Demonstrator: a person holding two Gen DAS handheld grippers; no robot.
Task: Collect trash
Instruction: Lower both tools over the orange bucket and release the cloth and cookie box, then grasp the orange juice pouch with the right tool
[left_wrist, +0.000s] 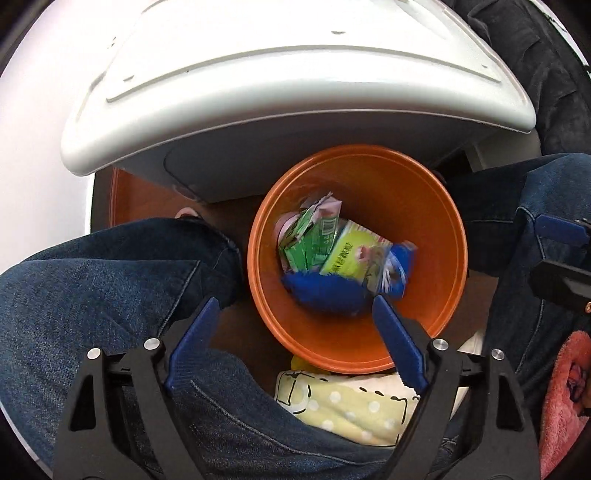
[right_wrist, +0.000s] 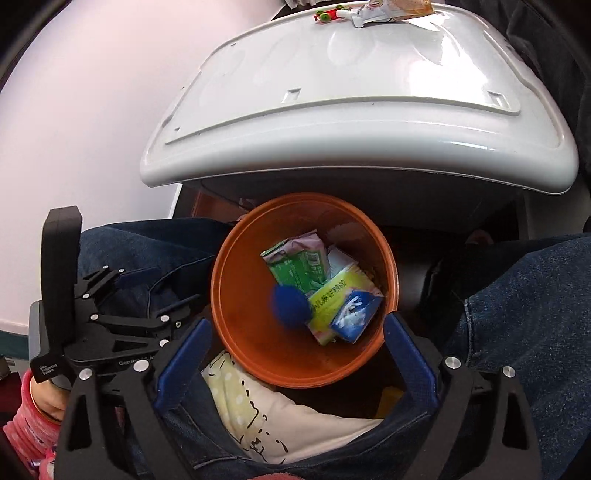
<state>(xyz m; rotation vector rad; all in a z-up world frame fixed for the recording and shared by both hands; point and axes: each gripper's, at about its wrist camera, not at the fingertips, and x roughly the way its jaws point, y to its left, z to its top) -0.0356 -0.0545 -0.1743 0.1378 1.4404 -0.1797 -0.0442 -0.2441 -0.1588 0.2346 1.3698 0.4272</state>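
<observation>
An orange bin (left_wrist: 436, 206) stands on the floor between the person's knees, and it also shows in the right wrist view (right_wrist: 243, 295). Inside lie a green carton (left_wrist: 306, 240), a yellow-green packet (left_wrist: 351, 254), a blue-white packet (left_wrist: 397, 266) and a blue fuzzy thing (left_wrist: 325, 291). The same trash shows in the right wrist view: the green carton (right_wrist: 299, 269), the yellow-green packet (right_wrist: 332, 299), the blue-white packet (right_wrist: 354, 314), and the blurred blue thing (right_wrist: 290, 306). My left gripper (left_wrist: 295, 306) is open and empty above the bin. My right gripper (right_wrist: 297, 325) is open and empty above the bin.
A white tray table (left_wrist: 258, 85) juts over the bin's far side; in the right wrist view (right_wrist: 369, 110) small items (right_wrist: 354, 11) lie at its far edge. Denim legs (left_wrist: 110, 277) flank the bin. A yellow dotted cloth (left_wrist: 351, 402) lies near me.
</observation>
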